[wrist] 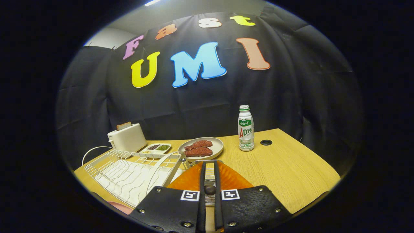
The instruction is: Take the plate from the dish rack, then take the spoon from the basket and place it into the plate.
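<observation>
Right at the near end, the tongs (209, 176) are closed on the rim of an orange plate (231, 179), held just above the pale wooden desk (291, 168) beside a white wire dish rack (129, 173). Beyond them sit a beige dish (218, 145) of reddish meat slices, a small divided tray (157, 149), a white toaster (127, 138) and a milk bottle (245, 129) near a round cable hole (266, 142). Black cloth walls the booth behind.

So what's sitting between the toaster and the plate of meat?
In the gripper view, a small divided tray with dark and green fillings lies between the toaster and the plate of meat, just behind the dish rack.
</observation>
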Demonstrator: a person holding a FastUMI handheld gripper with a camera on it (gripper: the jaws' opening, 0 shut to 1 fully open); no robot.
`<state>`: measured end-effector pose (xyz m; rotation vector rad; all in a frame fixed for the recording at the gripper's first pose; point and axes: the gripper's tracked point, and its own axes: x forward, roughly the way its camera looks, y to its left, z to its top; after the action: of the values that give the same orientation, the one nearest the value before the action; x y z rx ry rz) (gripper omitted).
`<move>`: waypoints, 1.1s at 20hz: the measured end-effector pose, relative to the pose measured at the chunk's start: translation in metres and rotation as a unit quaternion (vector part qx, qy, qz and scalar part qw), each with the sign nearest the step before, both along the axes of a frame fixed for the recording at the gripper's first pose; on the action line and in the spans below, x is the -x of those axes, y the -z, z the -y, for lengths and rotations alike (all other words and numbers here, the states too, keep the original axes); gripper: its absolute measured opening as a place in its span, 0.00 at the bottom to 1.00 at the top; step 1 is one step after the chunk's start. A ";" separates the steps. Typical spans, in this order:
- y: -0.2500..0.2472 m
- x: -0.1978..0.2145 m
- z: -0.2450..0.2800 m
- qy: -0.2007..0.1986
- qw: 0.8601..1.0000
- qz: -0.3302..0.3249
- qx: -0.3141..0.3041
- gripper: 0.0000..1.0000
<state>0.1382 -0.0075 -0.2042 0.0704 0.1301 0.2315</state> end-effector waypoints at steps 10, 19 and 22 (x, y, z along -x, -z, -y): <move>-0.056 0.007 0.004 -0.007 1.000 0.005 0.011 0.07; -0.115 0.101 -0.037 -0.090 0.996 0.013 -0.012 0.07; -0.117 0.132 -0.052 -0.117 0.993 0.006 -0.005 0.07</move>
<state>0.0061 0.0447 -0.0868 0.0632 0.1249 0.4668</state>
